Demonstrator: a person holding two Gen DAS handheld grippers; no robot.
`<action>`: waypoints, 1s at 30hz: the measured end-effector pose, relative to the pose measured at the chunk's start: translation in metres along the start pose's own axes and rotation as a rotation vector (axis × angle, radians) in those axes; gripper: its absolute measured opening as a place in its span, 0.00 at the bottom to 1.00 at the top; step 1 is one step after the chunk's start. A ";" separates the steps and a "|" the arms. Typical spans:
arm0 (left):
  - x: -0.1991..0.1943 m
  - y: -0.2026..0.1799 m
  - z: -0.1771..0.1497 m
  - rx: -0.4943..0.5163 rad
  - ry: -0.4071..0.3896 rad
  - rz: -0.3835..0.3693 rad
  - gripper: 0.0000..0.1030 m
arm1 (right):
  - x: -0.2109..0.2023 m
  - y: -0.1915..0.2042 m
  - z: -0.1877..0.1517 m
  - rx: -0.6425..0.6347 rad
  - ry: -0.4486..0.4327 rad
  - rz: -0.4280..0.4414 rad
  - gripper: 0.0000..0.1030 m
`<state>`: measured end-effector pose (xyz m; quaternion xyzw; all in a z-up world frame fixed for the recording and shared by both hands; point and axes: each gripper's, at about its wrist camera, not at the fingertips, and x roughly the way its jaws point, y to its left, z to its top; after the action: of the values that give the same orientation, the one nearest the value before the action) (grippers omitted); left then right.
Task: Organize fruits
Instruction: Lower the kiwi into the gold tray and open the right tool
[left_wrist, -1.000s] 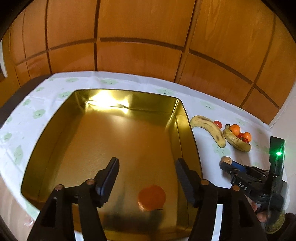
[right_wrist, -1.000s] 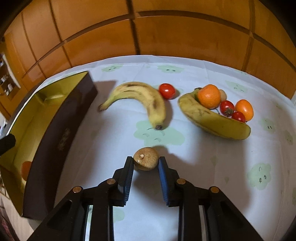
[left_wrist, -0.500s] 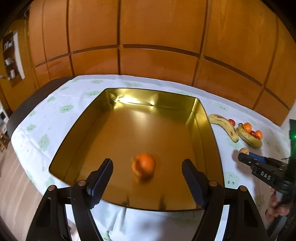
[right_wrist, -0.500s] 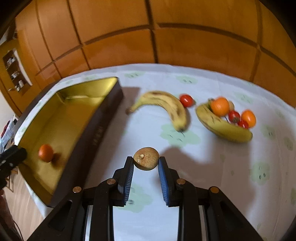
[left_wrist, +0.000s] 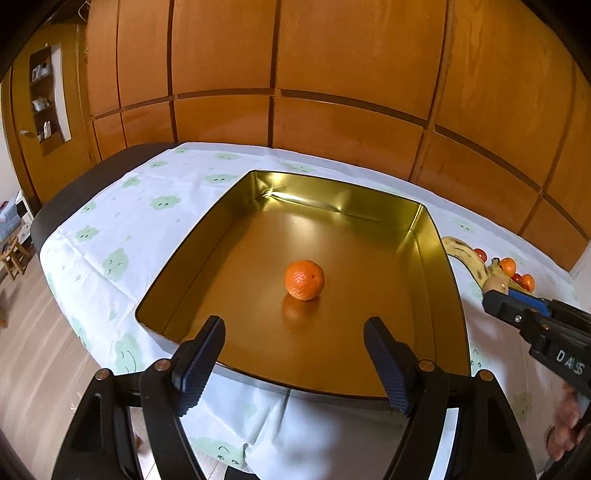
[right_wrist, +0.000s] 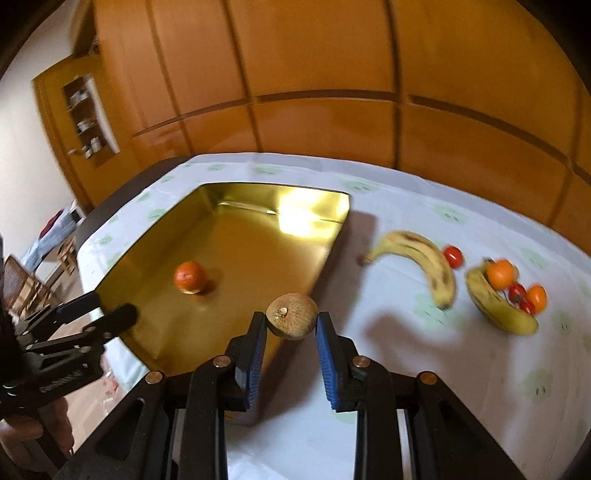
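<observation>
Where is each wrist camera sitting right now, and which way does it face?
Left wrist: behind the open left hand-held gripper, looking down across the gold tin at the orange; the right hand-held gripper enters at the right edge.
Right wrist: behind the right hand-held gripper, shut on a brown fruit over the tin's near corner, facing the tin and the bananas; the left hand-held gripper shows at left.
Shared: tin, orange, bananas, tablecloth, wood wall.

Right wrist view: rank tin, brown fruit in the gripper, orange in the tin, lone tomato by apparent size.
1. tin
2. brown fruit, though nearness inflates it
3. orange
4. tomato
</observation>
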<state>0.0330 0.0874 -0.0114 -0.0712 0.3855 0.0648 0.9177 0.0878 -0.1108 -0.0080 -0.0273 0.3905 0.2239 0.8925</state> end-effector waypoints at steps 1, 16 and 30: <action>-0.001 0.001 0.000 -0.002 0.000 0.002 0.76 | 0.002 0.006 0.001 -0.016 0.004 0.006 0.27; -0.009 0.026 -0.010 -0.044 -0.004 0.022 0.79 | 0.055 0.045 0.008 -0.138 0.100 -0.017 0.27; -0.017 0.033 -0.011 -0.046 -0.020 0.036 0.79 | 0.055 0.047 0.004 -0.113 0.090 -0.042 0.31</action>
<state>0.0082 0.1164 -0.0097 -0.0846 0.3760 0.0908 0.9183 0.1035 -0.0467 -0.0378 -0.0956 0.4162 0.2252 0.8757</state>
